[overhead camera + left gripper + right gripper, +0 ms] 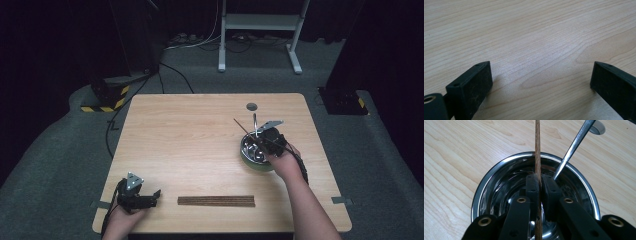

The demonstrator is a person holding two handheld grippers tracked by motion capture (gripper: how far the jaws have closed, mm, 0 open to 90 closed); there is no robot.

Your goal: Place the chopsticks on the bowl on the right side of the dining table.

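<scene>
A steel bowl (pixel 252 152) with a green base stands on the right half of the table, also seen as the bowl (pixel 489 182) in the right gripper view. My right gripper (pixel 270 141) hovers over it, shut on a thin brown wooden chopstick (pixel 537 150) that runs straight up between the jaws; the chopstick (pixel 241 126) pokes out toward the upper left. A metal utensil handle (pixel 574 147) leans out of the bowl. Several more chopsticks (pixel 216 201) lie in a flat row near the front edge. My left gripper (pixel 156 196) rests at the front left, open, with bare wood between its jaws (pixel 541 82).
The wooden table (pixel 190 135) has a round grey cable hole (pixel 251 106) at the back right. Beyond it stand a white metal frame (pixel 260 30) and floor cables. Metal brackets stick out at the table's front corners.
</scene>
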